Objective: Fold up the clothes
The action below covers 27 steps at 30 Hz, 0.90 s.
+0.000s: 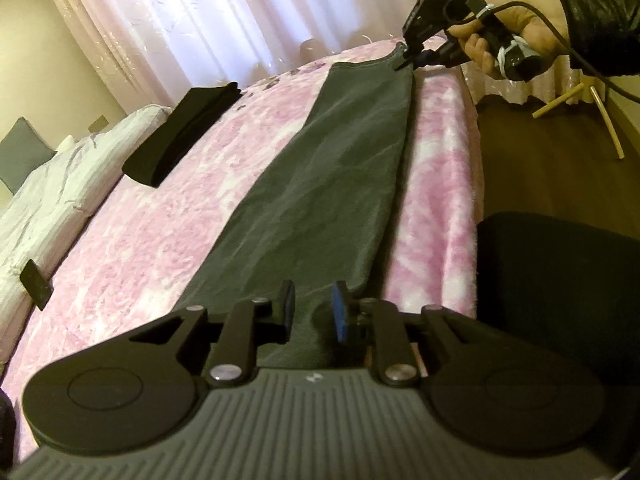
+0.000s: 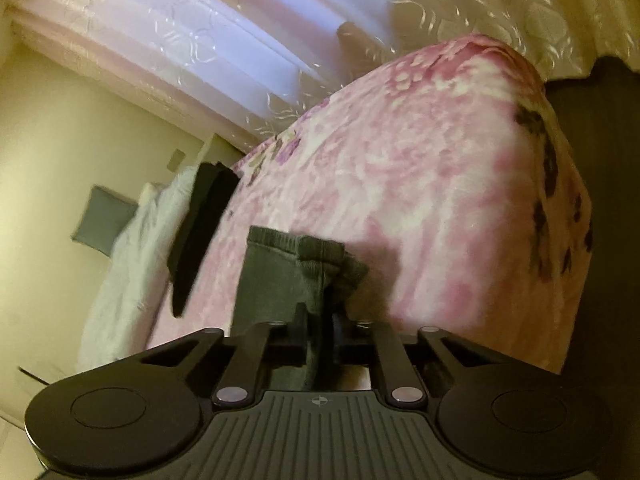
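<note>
A long dark grey garment (image 1: 340, 168) lies flat on the pink flowered bedspread (image 1: 160, 240), along the bed's right edge. My left gripper (image 1: 314, 316) hovers over its near end, open, with a gap between the pads and the cloth lying loose below. At the far end a hand holds my right gripper (image 1: 406, 62), pinching the garment's far corner. In the right wrist view, the right gripper (image 2: 320, 328) is shut on a bunched fold of the grey garment (image 2: 272, 276), whose ribbed hem stands up just past the fingers.
A folded black garment (image 1: 180, 136) lies further left on the bed. White pillows (image 1: 48, 184) and a small black flat object (image 1: 36, 284) sit at the left edge. A dark bulky shape (image 1: 560, 280) and wooden legs (image 1: 600, 120) stand on the floor to the right.
</note>
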Motion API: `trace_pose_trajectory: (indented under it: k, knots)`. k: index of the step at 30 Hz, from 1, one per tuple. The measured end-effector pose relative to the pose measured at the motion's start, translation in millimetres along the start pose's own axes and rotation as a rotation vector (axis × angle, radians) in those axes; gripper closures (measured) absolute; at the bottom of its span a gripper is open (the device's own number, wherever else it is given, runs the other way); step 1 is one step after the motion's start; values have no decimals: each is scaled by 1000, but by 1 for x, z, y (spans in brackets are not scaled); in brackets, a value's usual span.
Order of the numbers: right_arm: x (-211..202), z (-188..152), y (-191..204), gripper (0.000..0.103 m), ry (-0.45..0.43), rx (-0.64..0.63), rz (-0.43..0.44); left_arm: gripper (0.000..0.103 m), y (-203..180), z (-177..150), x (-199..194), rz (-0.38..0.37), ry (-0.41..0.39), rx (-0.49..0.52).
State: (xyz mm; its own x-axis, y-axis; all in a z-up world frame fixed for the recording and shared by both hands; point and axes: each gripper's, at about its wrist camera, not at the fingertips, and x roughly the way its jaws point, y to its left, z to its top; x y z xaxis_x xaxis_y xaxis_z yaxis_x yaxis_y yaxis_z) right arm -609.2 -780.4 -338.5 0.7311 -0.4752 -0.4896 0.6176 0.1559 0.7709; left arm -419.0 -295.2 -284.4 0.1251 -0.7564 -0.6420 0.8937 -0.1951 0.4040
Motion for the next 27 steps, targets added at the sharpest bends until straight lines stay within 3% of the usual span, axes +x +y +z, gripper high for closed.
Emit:
trace_pose_trajectory:
  k: [6,9,13,16,19,23,27]
  knots:
    - [-10,-8,46,98,-65,-221,4,85,8,-12,-13,48,8,-7]
    - [-22,-25,101,98,-115,-473,48,85,14,-23,-28,96,18,-18]
    - [-49,-96,185,98,-148,-888,232,85,31,-47,-58,193,48,-92]
    - [-65,-186,222,98,-68,-1196,433,85,43,-72,-84,263,78,-164]
    - [-69,-274,229,98,71,-1445,605,85,51,-95,-107,311,104,-226]
    - [-61,-361,223,97,234,-1685,667,85,55,-126,-129,345,130,-288]
    - [-60,-388,216,97,288,-1838,637,84,54,-145,-141,351,127,-320]
